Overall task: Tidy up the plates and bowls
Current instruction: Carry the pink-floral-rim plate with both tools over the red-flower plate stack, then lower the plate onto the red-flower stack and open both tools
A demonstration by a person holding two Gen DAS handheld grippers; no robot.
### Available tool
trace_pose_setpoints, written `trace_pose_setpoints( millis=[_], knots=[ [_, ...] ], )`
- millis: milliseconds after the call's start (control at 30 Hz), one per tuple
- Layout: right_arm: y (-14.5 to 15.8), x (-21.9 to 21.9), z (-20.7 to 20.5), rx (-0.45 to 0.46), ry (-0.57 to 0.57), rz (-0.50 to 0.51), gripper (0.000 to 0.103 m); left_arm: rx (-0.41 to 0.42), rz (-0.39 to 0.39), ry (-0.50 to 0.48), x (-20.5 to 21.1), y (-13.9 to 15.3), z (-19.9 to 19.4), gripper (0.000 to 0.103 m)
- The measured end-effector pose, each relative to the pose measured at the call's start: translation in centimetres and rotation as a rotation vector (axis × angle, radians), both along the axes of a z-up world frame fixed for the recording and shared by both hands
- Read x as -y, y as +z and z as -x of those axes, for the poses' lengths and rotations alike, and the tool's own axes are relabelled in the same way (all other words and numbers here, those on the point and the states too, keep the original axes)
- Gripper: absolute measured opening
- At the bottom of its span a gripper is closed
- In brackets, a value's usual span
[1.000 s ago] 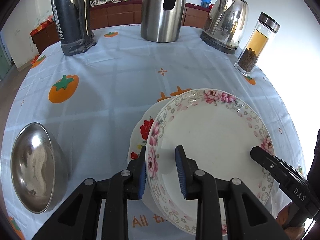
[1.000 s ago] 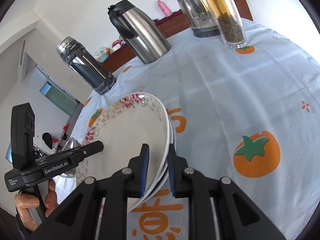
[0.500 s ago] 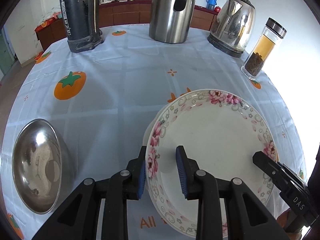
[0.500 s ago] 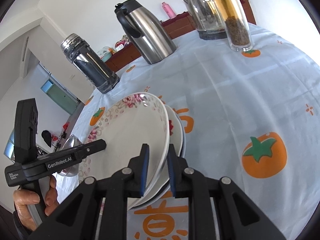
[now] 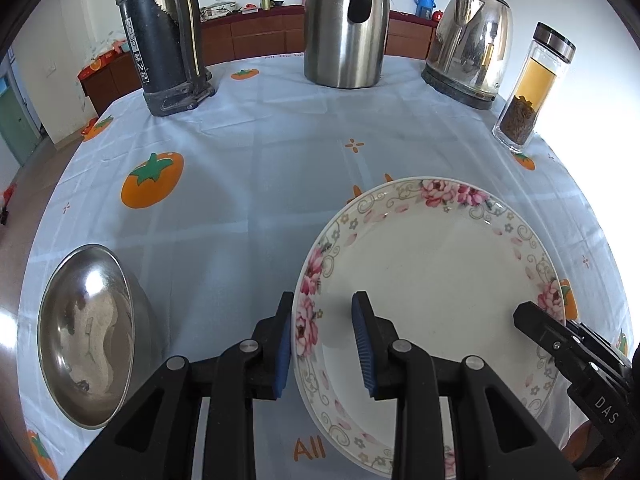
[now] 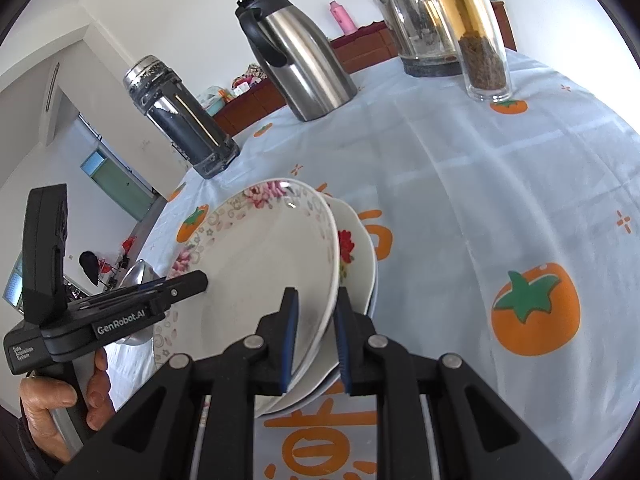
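A white plate with a pink floral rim (image 5: 432, 280) sits tilted over a second plate with red flowers (image 6: 354, 248) on the tablecloth. My left gripper (image 5: 322, 340) straddles the floral plate's left rim with a wide gap between its blue pads. My right gripper (image 6: 314, 336) is shut on the floral plate (image 6: 264, 264) at its right rim, and also shows in the left wrist view (image 5: 560, 344). A steel bowl (image 5: 86, 332) lies tipped at the left table edge.
At the back stand a black thermos (image 5: 164, 36), a steel carafe (image 5: 346, 20), an electric kettle (image 5: 470, 44) and a glass tea bottle (image 5: 532, 88). The tablecloth (image 5: 248, 184) has orange tomato prints. The table edge is close behind the bowl.
The floral plate has slid over the red-flowered plate, now hidden under it in the left wrist view. Both grippers moved with it; the left jaws stayed apart.
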State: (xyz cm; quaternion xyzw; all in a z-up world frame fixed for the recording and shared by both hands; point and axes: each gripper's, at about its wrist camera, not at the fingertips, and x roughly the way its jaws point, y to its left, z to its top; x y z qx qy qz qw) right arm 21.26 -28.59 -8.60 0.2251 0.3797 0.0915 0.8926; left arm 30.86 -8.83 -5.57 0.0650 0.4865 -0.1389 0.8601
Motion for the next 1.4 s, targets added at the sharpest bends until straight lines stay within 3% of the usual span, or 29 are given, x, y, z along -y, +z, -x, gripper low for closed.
trace_pose_setpoints(
  millis=[667, 1000, 1267, 1333, 1400],
  knots=[
    [0.1, 0.2, 0.3, 0.012, -0.014, 0.020, 0.019, -0.013, -0.017, 0.006, 0.2, -0.6, -0.1, 0.031],
    [0.7, 0.5, 0.9, 0.026, -0.035, 0.022, 0.026, -0.020, -0.039, 0.000, 0.5, -1.1, 0.1, 0.031],
    [1.1, -0.4, 1.2, 0.053, -0.067, 0.137, 0.028, -0.040, -0.028, 0.016, 0.5, -1.4, 0.0, 0.038],
    [0.9, -0.5, 1.1, 0.042, -0.080, 0.174, 0.029, -0.040, -0.034, 0.026, 0.5, -1.4, 0.1, 0.048],
    [0.6, -0.2, 1.0, 0.032, -0.079, 0.158, 0.029, -0.035, -0.061, 0.028, 0.6, -1.4, 0.3, 0.050]
  ],
)
